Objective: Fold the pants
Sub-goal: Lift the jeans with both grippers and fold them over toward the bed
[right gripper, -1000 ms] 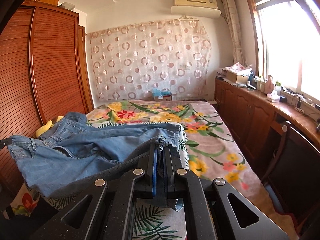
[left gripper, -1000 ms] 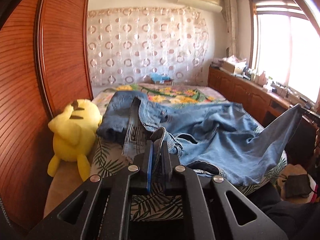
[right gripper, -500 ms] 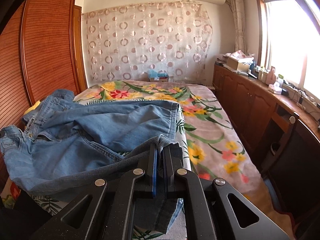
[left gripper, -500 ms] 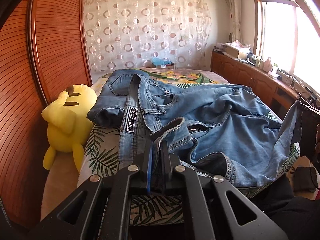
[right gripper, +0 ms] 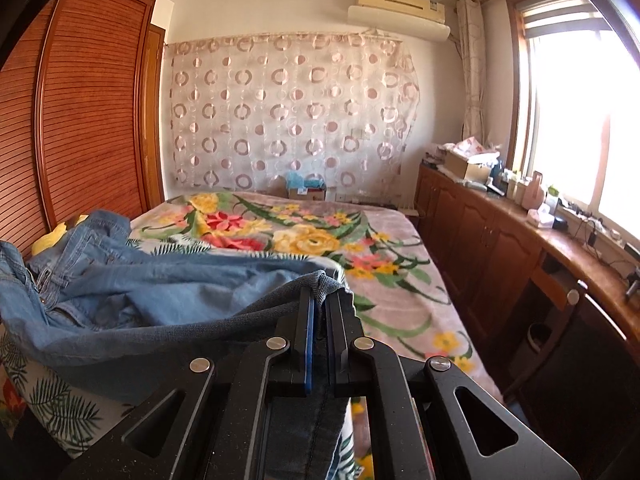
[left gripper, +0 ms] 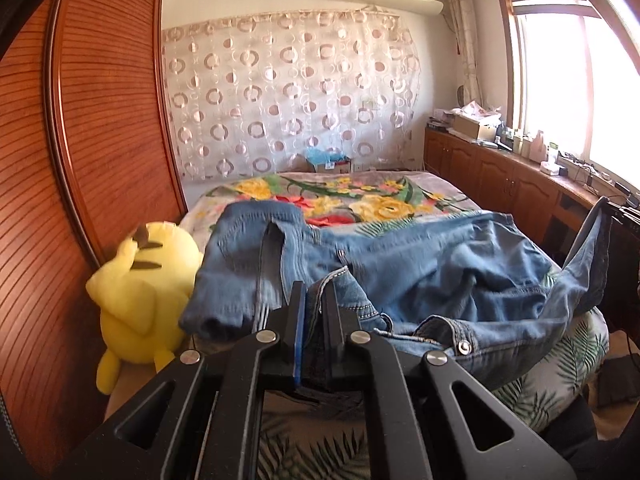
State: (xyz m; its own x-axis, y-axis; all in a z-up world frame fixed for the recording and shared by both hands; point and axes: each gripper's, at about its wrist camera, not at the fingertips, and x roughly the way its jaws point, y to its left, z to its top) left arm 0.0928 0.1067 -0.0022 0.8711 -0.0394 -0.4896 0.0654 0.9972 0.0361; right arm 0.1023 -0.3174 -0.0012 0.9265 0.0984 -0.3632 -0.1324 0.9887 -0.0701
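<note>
Blue denim pants lie crumpled across the near end of a bed with a floral cover. My left gripper is shut on the waistband of the pants near the metal button. My right gripper is shut on a leg hem of the pants, which stretch away to the left in the right wrist view. The far leg end hangs lifted at the right edge of the left wrist view.
A yellow plush toy sits between the bed and a wooden wardrobe on the left. Wooden cabinets with clutter run along the window wall on the right. A patterned curtain hangs behind the bed.
Both grippers have risen and tilted up, staying shut on the pants. The denim sits lower in both views and more of the floral cover shows.
</note>
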